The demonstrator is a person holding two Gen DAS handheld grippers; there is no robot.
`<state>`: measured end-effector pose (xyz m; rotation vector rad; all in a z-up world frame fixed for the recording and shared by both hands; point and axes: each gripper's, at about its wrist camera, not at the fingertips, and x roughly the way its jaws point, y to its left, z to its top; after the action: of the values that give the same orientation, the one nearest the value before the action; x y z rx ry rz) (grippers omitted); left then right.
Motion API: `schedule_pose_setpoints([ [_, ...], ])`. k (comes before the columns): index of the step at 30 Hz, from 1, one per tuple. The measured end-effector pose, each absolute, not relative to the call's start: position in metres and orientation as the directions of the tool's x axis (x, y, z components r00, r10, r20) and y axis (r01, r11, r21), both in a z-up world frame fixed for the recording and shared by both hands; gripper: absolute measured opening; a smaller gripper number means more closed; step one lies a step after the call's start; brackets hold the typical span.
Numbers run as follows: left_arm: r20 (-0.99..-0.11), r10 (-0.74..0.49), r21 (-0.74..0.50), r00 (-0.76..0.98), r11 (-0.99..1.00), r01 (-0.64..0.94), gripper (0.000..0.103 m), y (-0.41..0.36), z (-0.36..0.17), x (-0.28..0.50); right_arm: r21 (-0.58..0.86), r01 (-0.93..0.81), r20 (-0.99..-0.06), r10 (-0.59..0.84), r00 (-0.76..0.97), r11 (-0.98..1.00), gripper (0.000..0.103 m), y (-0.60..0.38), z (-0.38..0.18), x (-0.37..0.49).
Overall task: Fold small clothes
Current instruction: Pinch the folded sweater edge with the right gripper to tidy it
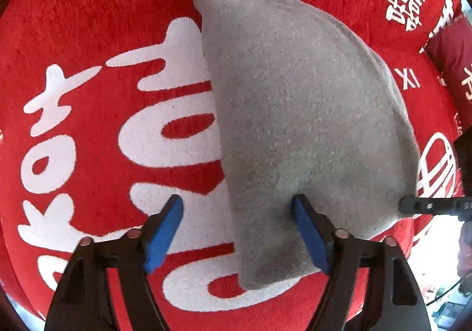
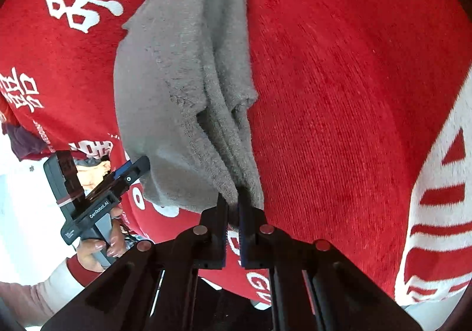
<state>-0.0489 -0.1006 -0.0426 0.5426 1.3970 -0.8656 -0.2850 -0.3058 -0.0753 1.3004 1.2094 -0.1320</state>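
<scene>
A folded grey cloth (image 1: 295, 112) lies on a red cover printed with white characters (image 1: 88, 36). My left gripper (image 1: 236, 204) points down at the cloth's near end, open. Its blue right pad (image 1: 306, 230) is over the cloth and its left pad (image 1: 165, 230) is over the cover, so the cloth's long edge runs between them unpressed. In the right wrist view the cloth (image 2: 177, 80) shows several stacked layers. My right gripper (image 2: 233, 201) is shut on its near corner. The left gripper (image 2: 134, 167), held by a hand (image 2: 97, 248), sits at the cloth's left edge.
The red cover (image 2: 339, 95) spreads all around the cloth. A dark red cushion (image 1: 451, 47) lies at the far right in the left wrist view. A maroon garment (image 2: 20, 142) and pale floor (image 2: 17, 213) show past the cover's left edge.
</scene>
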Motion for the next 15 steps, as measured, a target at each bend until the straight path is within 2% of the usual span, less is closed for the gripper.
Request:
schedule_pose_setpoints([
  [3,-0.98,-0.189,-0.157,-0.055,0.582,0.798,0.079,-0.097,-0.042,-0.049,0.625,0.671,-0.758,0.516,0.399,0.399,0.007,-0.306,-0.065,-0.28],
  [4,-0.982,-0.183,-0.151,-0.052,0.582,0.799,0.079,-0.096,-0.039,-0.048,0.604,0.682,-0.775,0.502,0.384,0.412,0.012,-0.309,-0.059,-0.278],
  [6,-0.981,-0.189,-0.144,-0.037,0.59,0.795,0.079,-0.093,-0.029,-0.045,0.579,0.693,-0.799,0.467,0.378,0.43,0.028,-0.316,-0.05,-0.272],
  [8,-0.975,-0.222,-0.158,-0.025,0.607,0.779,0.079,-0.094,-0.016,-0.041,0.599,0.679,-0.795,0.414,0.443,0.424,0.046,-0.332,-0.036,-0.269],
  [11,-0.968,-0.252,-0.178,-0.013,0.647,0.741,0.079,-0.104,-0.011,-0.029,0.657,0.655,-0.753,0.378,0.539,0.373,0.047,-0.362,-0.033,-0.251],
  [15,-0.96,-0.281,-0.205,-0.004,0.689,0.695,0.079,-0.123,-0.016,-0.016,0.7,0.659,-0.709,0.385,0.591,0.277,0.047,-0.399,-0.067,-0.211],
])
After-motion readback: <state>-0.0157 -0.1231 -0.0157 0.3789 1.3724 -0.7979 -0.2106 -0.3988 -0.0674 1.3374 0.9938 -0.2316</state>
